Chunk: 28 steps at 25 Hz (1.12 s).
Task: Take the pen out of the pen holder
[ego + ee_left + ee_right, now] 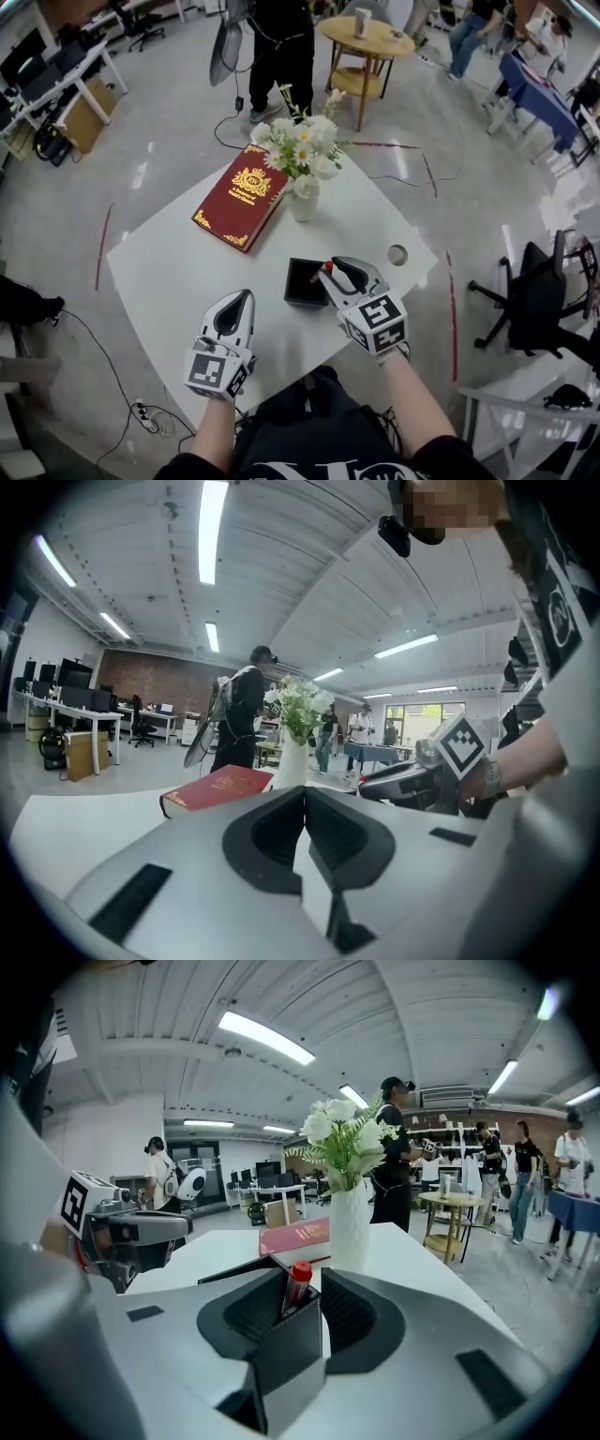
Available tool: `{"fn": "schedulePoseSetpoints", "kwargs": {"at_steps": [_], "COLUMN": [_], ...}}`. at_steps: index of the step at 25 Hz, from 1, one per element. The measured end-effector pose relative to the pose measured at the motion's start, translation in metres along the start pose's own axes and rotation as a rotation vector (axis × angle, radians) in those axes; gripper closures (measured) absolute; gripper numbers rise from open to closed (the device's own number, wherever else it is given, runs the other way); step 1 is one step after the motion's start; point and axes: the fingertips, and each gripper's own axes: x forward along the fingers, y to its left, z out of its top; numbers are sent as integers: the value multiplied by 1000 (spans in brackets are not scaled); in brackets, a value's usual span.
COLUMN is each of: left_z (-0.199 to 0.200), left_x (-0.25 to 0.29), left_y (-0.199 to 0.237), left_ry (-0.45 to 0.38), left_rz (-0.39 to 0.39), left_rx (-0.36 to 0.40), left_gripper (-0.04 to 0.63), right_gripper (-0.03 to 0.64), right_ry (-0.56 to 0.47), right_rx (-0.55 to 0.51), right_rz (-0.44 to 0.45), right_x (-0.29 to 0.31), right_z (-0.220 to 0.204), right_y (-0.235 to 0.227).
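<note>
The right gripper (298,1271)'s jaws stand apart either side of the pen (299,1283), whose red cap pokes up between them from the pen holder (292,1349)'s near corner. It stands near upright, so the pull is likely upward; the left gripper (305,794), jaws together, sits farther off

left gripper (246,298) held near, jaws together, pointing far; right gripper (336,270) reaches farther, tilted down, jaws apart.
</note>
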Motion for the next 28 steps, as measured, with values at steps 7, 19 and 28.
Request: {"fn": "schedulePoseSetpoints", "kwargs": {"at_steps": [7, 19, 28], "left_z": [-3, 3, 16], "left_x": [0, -6, -13], "left_y": [-1, 3, 12], "left_ry": [4, -26, -63], "left_rz": [-1, 27, 64], "left_rx": [-1, -7, -23], "left_gripper": [591, 591, 591], "right_gripper": [518, 541, 541], "right_ry": [12, -42, -80], "right_rx": [-88, -65, -14], "right_rz": [8, 43, 65], "right_x": [4, -9, -24], "right_z": [3, 16, 32], "right_y": [6, 15, 19]}}
